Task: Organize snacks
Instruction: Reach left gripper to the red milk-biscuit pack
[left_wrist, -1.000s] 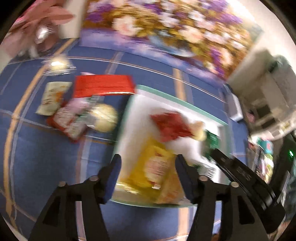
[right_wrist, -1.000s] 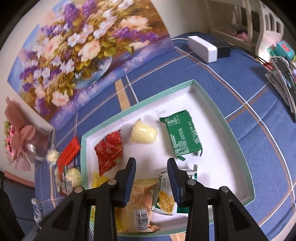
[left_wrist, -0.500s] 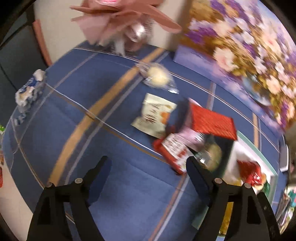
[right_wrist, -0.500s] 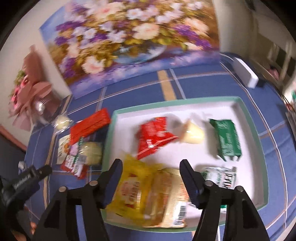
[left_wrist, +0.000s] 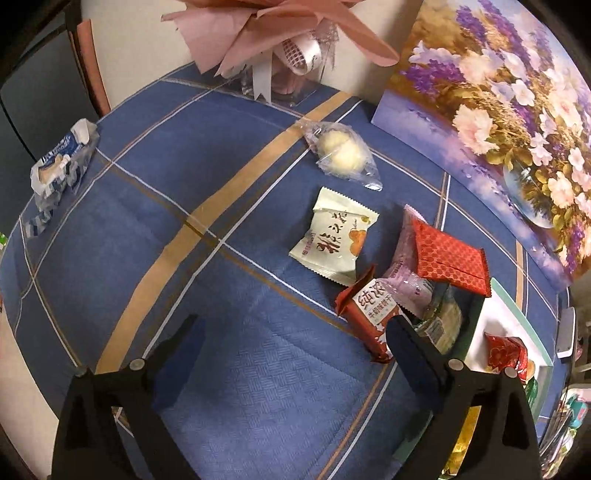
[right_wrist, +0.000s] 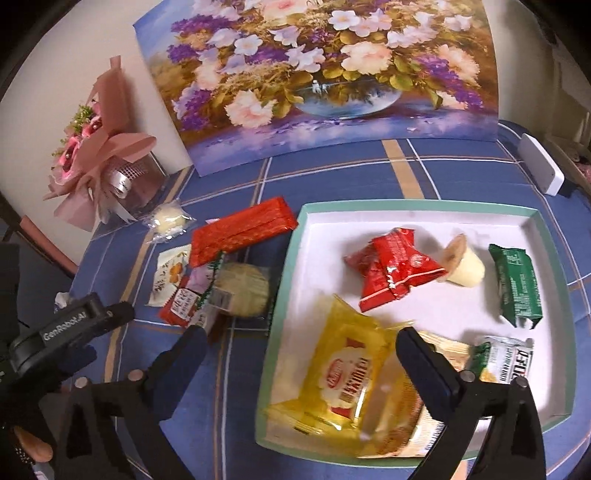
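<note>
Surface: blue checked tablecloth (left_wrist: 229, 369) with tan and white stripes spreads under both of your grippers.
Left gripper (left_wrist: 291, 332): you hold it with its jaws wide apart over bare cloth, gripping nothing; its right finger sits just beside the loose pile of snacks.
Right gripper (right_wrist: 299, 347): your jaws stand wide apart and hold nothing; the left finger is over the cloth, the right finger over the tray's near end.
Tray (right_wrist: 417, 205): white inside with a green rim, to the right of the loose pile.
Tray, near end: yellow packet (right_wrist: 343, 373) lies partly between your right fingers, a clear-wrapped biscuit pack (right_wrist: 399, 424) touching it, and a white and green packet (right_wrist: 506, 362) to the right.
Tray, middle: crumpled red packet (right_wrist: 391, 266) touches a pale jelly cup (right_wrist: 465, 267) lying on its side; a green packet (right_wrist: 517, 284) lies just right of the cup.
Loose pile: red and white packet (left_wrist: 369, 310), purple packet (left_wrist: 404, 266), round pale cake (right_wrist: 240, 284) and long red bar (right_wrist: 240, 230) overlap just left of the tray.
Further left: cream packet (left_wrist: 332, 240) lies flat near the pile.
Far cloth: clear-wrapped pale ball (left_wrist: 340, 151) lies apart, a blue and white wrapper (left_wrist: 59, 155) at the left edge.
Back wall: pink wrapped bouquet (right_wrist: 96, 147) and a flower painting (right_wrist: 314, 74) stand behind.
</note>
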